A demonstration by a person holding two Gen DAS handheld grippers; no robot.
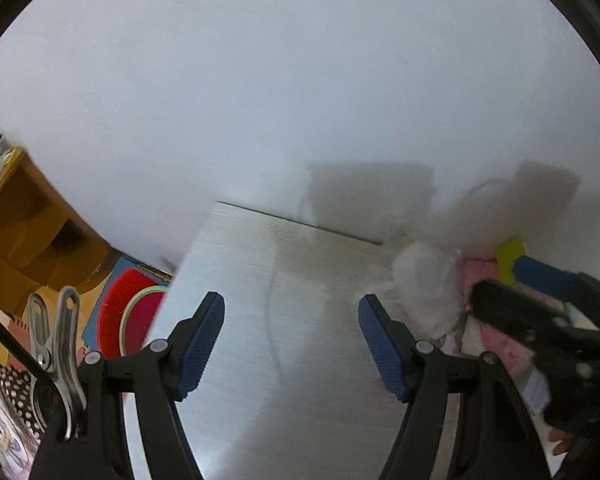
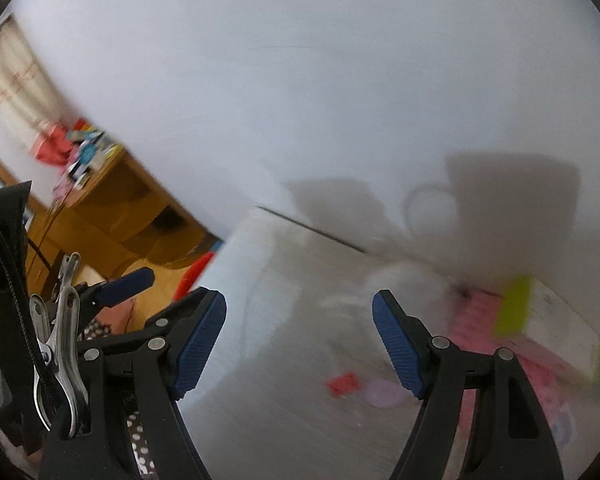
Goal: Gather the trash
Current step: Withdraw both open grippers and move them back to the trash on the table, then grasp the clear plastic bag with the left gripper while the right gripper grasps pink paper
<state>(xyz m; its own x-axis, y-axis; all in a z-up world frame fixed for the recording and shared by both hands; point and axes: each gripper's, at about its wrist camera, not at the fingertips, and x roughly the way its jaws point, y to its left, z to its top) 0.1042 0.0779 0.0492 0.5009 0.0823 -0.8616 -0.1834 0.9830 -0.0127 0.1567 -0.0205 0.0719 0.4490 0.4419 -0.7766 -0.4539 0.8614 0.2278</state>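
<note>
Left wrist: pale table [image 1: 260, 280] against a white wall [image 1: 260, 80]; one white wad [image 1: 424, 284] near its far edge. Left gripper [image 1: 292, 330] wide, empty.

Right wrist: one red scrap [image 2: 342, 384] mid-table, blurred. Right gripper [image 2: 300, 338] wide, empty.

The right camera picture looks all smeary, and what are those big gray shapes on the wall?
Right wrist view: motion blur smears the table, the red scrap and the pink paper. The gray shapes are shadows on the wall. Left wrist view: sharper, the white crumpled bag only slightly blurred, same shadows.
</note>
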